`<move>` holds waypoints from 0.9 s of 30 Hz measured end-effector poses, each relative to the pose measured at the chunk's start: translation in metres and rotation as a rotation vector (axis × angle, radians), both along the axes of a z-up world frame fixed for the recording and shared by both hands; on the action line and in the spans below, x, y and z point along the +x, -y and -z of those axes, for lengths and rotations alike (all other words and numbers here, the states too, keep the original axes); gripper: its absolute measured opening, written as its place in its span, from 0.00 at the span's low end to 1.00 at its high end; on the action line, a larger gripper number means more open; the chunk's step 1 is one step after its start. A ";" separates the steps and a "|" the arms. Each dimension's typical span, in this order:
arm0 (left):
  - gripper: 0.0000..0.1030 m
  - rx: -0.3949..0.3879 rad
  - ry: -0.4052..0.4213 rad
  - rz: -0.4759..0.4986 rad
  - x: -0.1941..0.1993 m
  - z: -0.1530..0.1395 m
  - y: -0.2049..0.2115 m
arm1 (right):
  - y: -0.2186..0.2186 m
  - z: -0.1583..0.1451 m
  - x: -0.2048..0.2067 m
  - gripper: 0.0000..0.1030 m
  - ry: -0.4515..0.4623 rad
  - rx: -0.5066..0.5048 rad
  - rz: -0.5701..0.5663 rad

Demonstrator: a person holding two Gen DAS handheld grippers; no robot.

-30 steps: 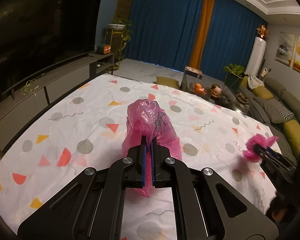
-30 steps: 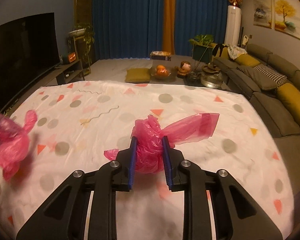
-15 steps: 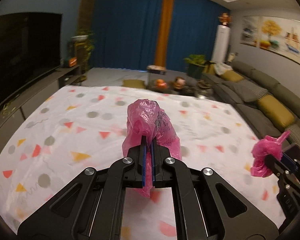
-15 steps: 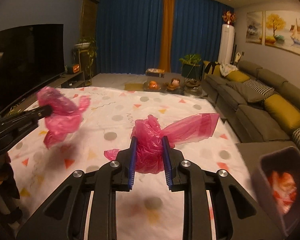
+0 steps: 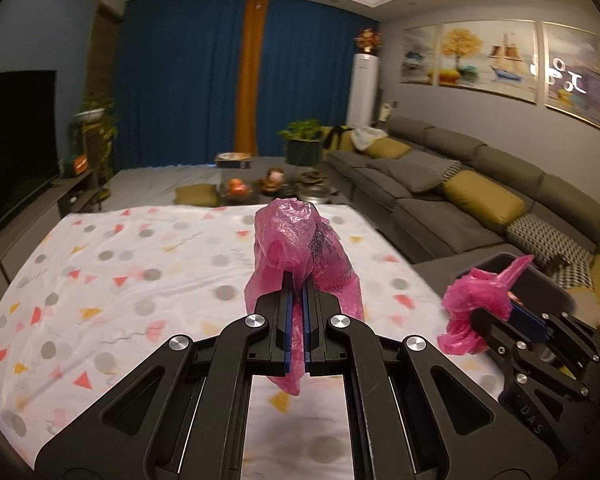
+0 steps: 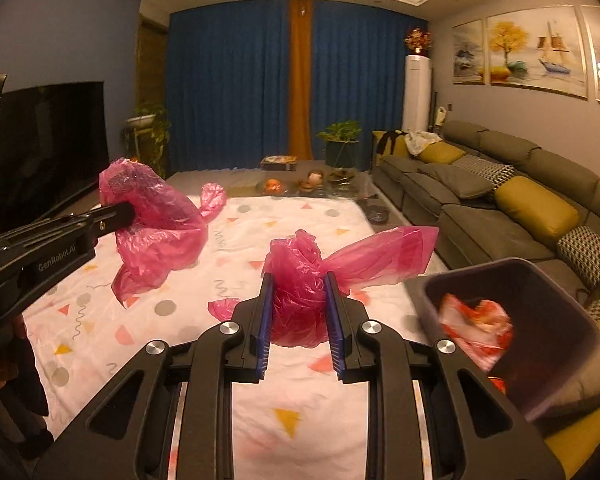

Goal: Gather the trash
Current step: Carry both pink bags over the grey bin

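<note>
Pink bags (image 5: 300, 248) (image 6: 300, 292) still clamped in both hand-held grippers (image 5: 297, 300) (image 6: 299, 304) | dark bin (image 6: 540, 280) now beside right

Two pink bags (image 6: 296, 280) (image 6: 156, 216), two tongs (image 6: 298, 312) (image 5: 296, 320), one bin (image 6: 540, 304), one patterned sheet (image 6: 300, 400).

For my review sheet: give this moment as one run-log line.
left gripper: shut on pink bag | right gripper: shut on crumpled pink bag | dark bin: right, holds red-white wrapper | both bags airborne
</note>
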State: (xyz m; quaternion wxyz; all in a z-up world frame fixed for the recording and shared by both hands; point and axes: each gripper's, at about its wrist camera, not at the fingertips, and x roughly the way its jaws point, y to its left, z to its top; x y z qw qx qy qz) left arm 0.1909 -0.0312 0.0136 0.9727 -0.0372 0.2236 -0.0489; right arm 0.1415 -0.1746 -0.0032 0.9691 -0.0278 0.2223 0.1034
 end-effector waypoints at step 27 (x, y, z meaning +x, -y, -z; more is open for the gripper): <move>0.03 0.000 -0.083 0.443 0.043 0.044 0.203 | 0.175 0.015 -0.010 0.24 -0.011 0.152 0.384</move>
